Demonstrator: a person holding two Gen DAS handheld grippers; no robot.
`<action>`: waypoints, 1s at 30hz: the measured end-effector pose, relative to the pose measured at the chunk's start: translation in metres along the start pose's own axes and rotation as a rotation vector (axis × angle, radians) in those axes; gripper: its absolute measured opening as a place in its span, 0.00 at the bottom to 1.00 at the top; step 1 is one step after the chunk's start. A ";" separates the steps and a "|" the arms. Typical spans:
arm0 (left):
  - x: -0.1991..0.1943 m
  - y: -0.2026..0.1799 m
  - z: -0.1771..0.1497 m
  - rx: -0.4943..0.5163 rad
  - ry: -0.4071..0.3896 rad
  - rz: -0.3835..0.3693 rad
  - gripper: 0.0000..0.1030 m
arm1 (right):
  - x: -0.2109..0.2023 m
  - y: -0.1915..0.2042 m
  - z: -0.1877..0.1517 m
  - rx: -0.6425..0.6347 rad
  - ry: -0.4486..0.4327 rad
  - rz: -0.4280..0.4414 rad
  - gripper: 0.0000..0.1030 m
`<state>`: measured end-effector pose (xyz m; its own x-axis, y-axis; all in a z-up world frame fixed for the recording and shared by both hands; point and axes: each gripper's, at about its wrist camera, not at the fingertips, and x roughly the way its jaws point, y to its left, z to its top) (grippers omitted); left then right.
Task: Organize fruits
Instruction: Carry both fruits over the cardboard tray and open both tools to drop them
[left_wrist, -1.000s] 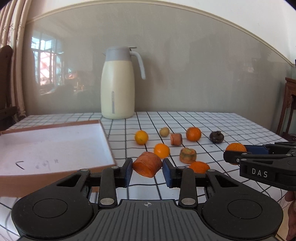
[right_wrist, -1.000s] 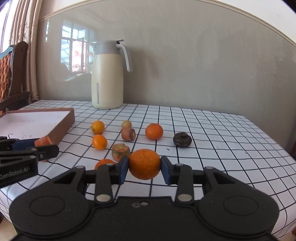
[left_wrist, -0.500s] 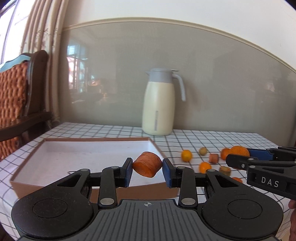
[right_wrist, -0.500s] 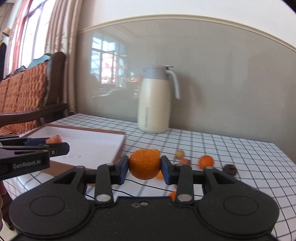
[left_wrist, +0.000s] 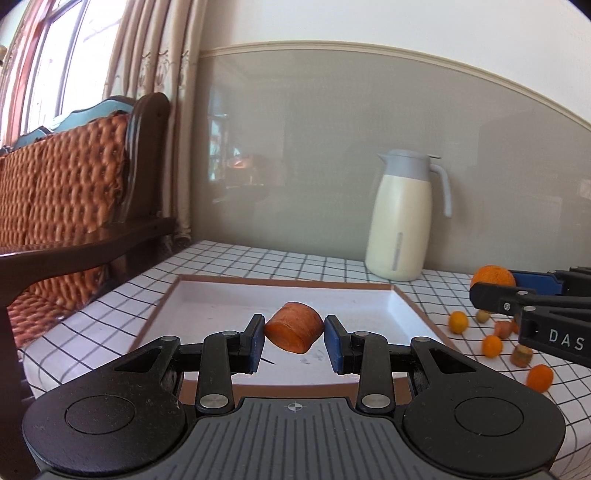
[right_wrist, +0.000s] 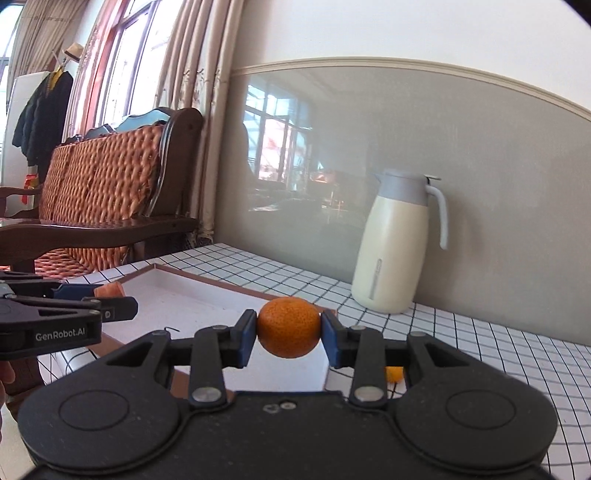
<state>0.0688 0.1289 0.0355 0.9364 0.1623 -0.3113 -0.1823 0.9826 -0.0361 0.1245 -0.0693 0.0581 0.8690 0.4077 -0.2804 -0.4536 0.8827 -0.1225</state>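
My left gripper (left_wrist: 294, 334) is shut on a stubby orange carrot chunk (left_wrist: 294, 327), held in the air above the near part of a shallow brown box with a white floor (left_wrist: 221, 302). My right gripper (right_wrist: 289, 334) is shut on a round orange (right_wrist: 289, 327), hovering over the right end of the same box (right_wrist: 192, 310). In the left wrist view the right gripper (left_wrist: 491, 284) with its orange (left_wrist: 493, 275) comes in from the right edge. In the right wrist view the left gripper (right_wrist: 110, 299) comes in from the left edge with the carrot chunk (right_wrist: 108, 289).
Several small oranges (left_wrist: 458, 321) and carrot pieces (left_wrist: 521, 354) lie on the checked tablecloth (left_wrist: 258, 258) right of the box. A cream jug with a grey lid (left_wrist: 400, 221) stands by the back wall. A wooden sofa with orange cushions (left_wrist: 62, 192) sits left of the table.
Both grippers have swung left and risen a little, each with its piece still gripped. The box has come to the centre of both views, and the loose fruit has slid to the right.
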 end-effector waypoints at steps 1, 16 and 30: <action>0.001 0.003 0.001 0.002 -0.004 0.011 0.34 | 0.003 0.001 0.001 -0.001 -0.001 0.004 0.28; 0.041 0.042 0.020 -0.043 -0.001 0.125 0.34 | 0.052 -0.003 0.012 0.060 0.022 0.025 0.28; 0.084 0.061 0.034 -0.059 0.029 0.154 0.34 | 0.107 -0.013 0.015 0.104 0.100 0.018 0.28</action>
<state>0.1465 0.2051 0.0392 0.8871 0.3072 -0.3445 -0.3413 0.9390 -0.0415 0.2268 -0.0335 0.0439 0.8345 0.4033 -0.3754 -0.4418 0.8969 -0.0186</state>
